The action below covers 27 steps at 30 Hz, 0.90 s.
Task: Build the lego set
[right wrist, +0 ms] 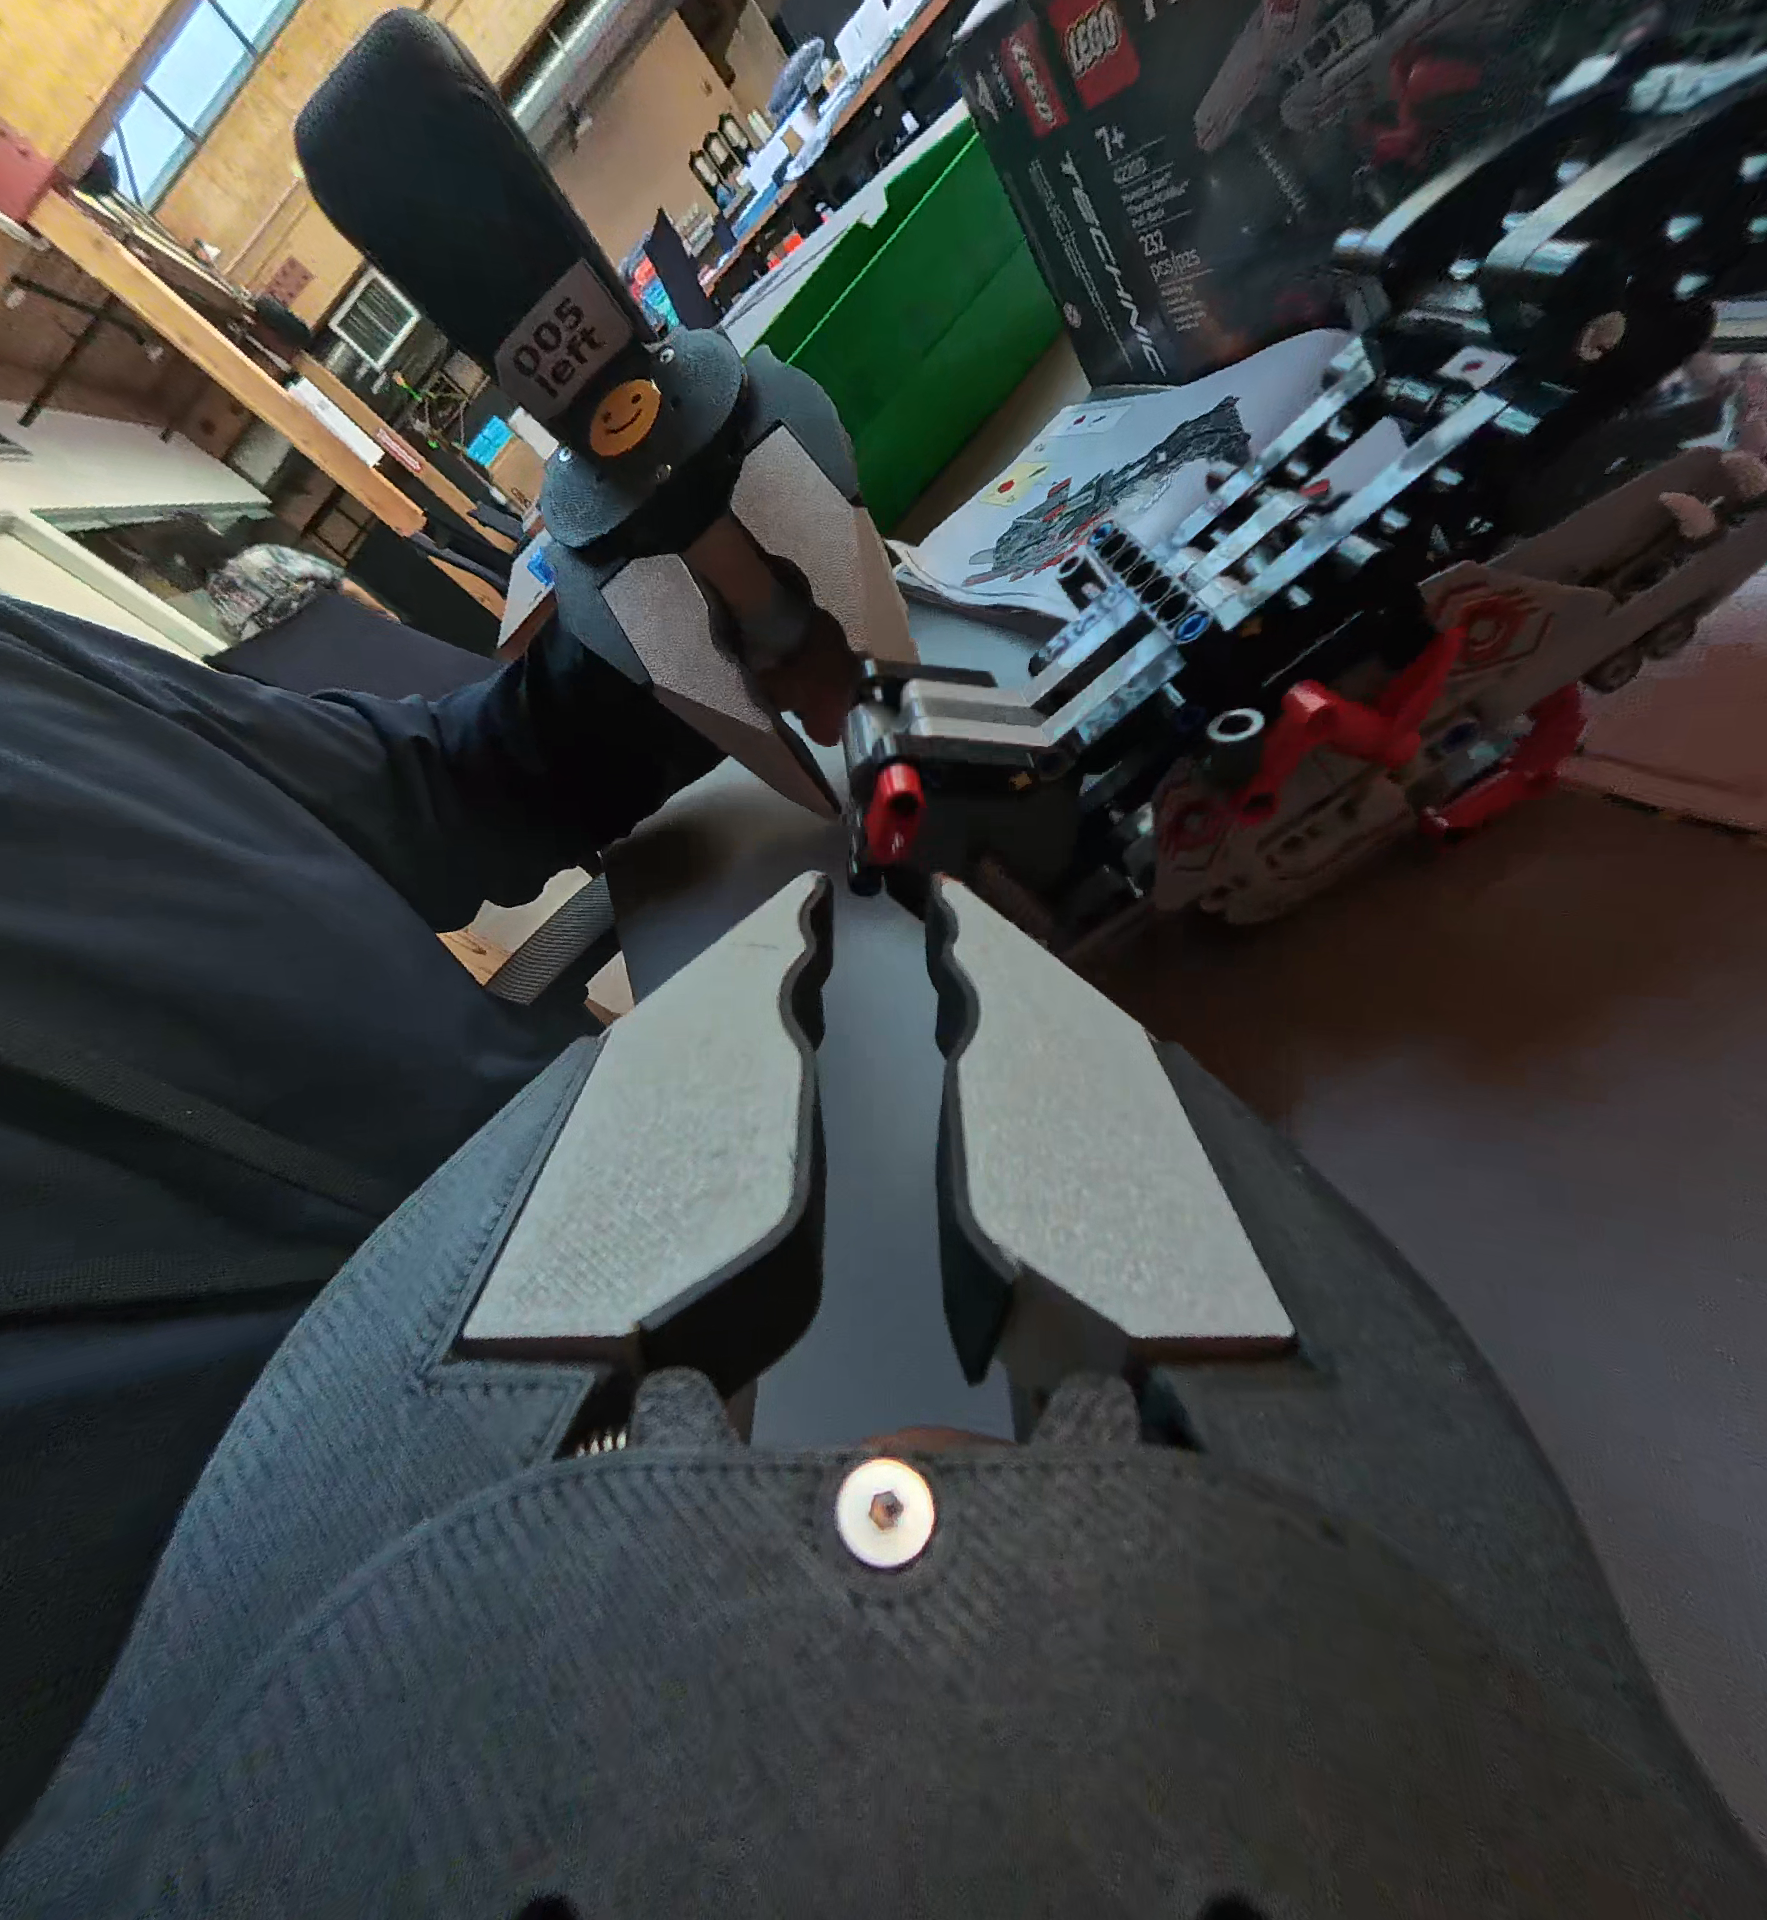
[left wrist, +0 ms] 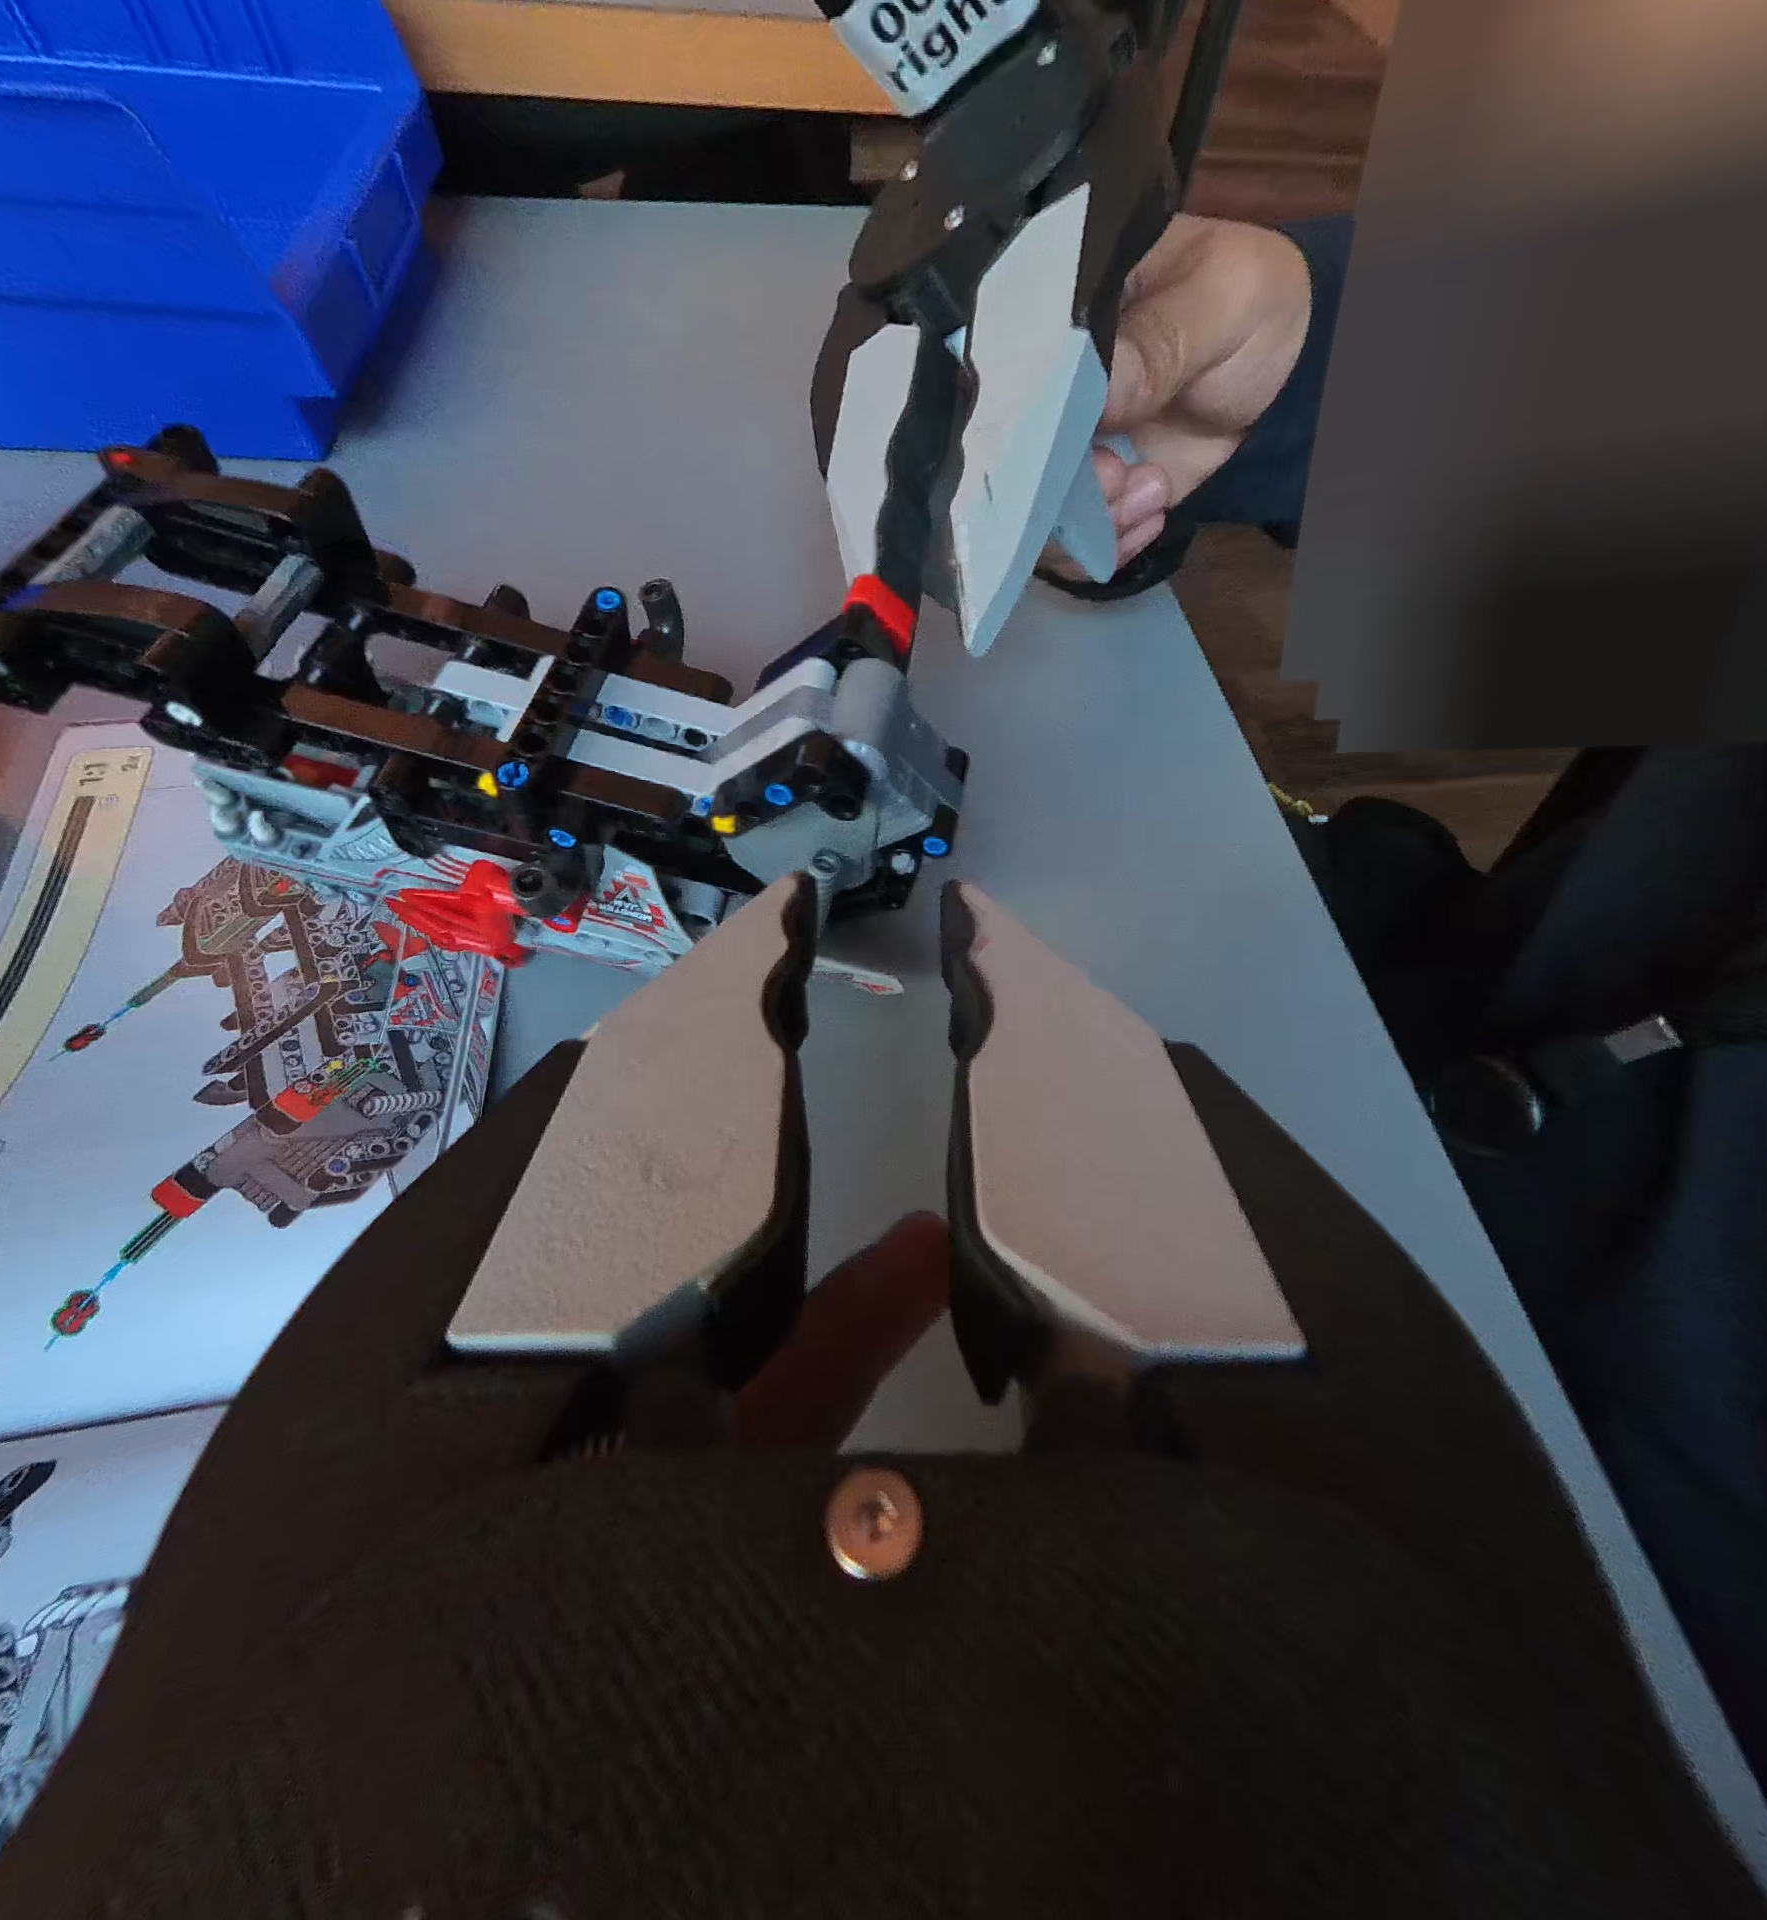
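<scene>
- I judge the step in hand to be fitting the red bush [left wrist: 881, 608] on its black axle at the near end of the Technic chassis [left wrist: 588, 748], which lies on the grey table [left wrist: 1118, 831] and partly on the instruction booklet [left wrist: 183, 1195].
- My right gripper [left wrist: 946, 582] looks nearly closed on that axle; whether it truly grips, I cannot tell.
- My left gripper [left wrist: 877, 914] is parted, empty, just beside the glossy grey motor block.
- Next: press straight along the axle while the left braces.
</scene>
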{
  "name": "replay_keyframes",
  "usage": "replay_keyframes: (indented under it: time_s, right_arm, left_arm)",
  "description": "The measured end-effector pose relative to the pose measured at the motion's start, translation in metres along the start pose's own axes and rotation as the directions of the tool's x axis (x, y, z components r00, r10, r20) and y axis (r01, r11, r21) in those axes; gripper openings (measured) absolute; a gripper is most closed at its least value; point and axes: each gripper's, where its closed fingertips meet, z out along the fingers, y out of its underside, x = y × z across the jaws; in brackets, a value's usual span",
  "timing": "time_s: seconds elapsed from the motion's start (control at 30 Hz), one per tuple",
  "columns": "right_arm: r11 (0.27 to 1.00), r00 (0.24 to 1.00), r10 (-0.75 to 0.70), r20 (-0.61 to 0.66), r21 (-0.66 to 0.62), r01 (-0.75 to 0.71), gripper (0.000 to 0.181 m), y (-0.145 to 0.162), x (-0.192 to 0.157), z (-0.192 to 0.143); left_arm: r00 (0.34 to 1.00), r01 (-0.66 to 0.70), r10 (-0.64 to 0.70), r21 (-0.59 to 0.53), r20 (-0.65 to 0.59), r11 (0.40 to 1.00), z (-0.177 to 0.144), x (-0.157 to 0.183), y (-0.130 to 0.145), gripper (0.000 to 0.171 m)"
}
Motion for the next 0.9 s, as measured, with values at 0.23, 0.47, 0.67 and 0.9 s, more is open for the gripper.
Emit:
replay_keyframes:
  time_s: [0.23,0.47,0.67,0.9]
  right_arm:
    - [0.996,0.999,0.032,0.031,0.078,-0.034,0.013,-0.019,0.002,-0.006]
    - [0.997,0.999,0.03,0.026,0.076,-0.032,0.004,-0.018,0.003,-0.003]
    - [0.997,0.999,0.033,0.03,0.068,-0.035,0.008,-0.012,0.003,-0.008]
    - [0.997,0.999,0.037,0.032,0.074,-0.039,0.006,-0.016,0.005,-0.007]
  left_arm:
    - [0.999,-0.006,0.003,0.078,0.043,0.997,-0.012,-0.018,-0.018,0.026]
    - [0.983,-0.174,0.171,0.034,0.072,0.984,-0.001,-0.015,-0.01,0.028]
    - [0.969,-0.244,0.242,0.057,0.054,0.968,-0.001,-0.007,-0.014,0.028]
    - [0.939,-0.328,0.325,0.014,0.112,0.944,0.006,-0.013,-0.016,0.015]
